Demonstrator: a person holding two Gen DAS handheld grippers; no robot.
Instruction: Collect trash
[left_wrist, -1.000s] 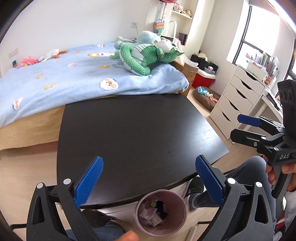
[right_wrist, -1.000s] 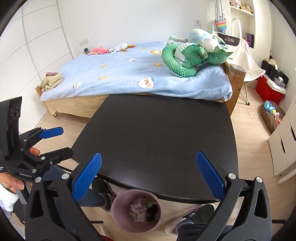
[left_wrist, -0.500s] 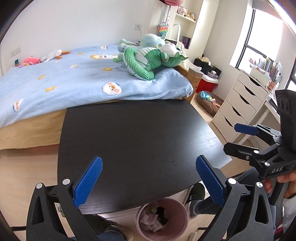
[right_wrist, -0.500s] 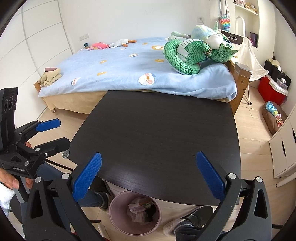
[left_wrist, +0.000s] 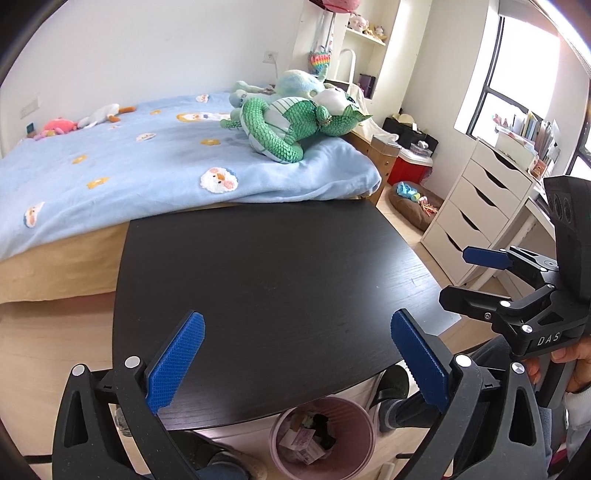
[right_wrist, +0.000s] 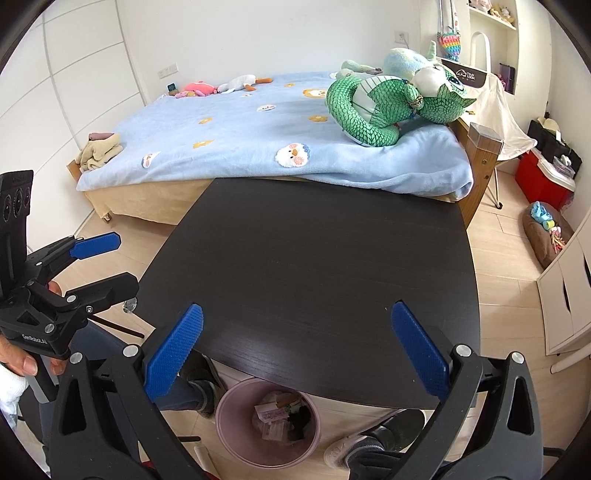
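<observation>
Left gripper and right gripper: fingers spread wide, holding nothing, both over the near edge of the black bench. Pink trash bin with scraps sits on the floor below, under the fingers.

The round pink plastic waste bin holding paper scraps sits on the floor under the dark wooden table at its 6 o'clock edge, with the blue-blanketed bed beyond at 12 o'clock.
</observation>
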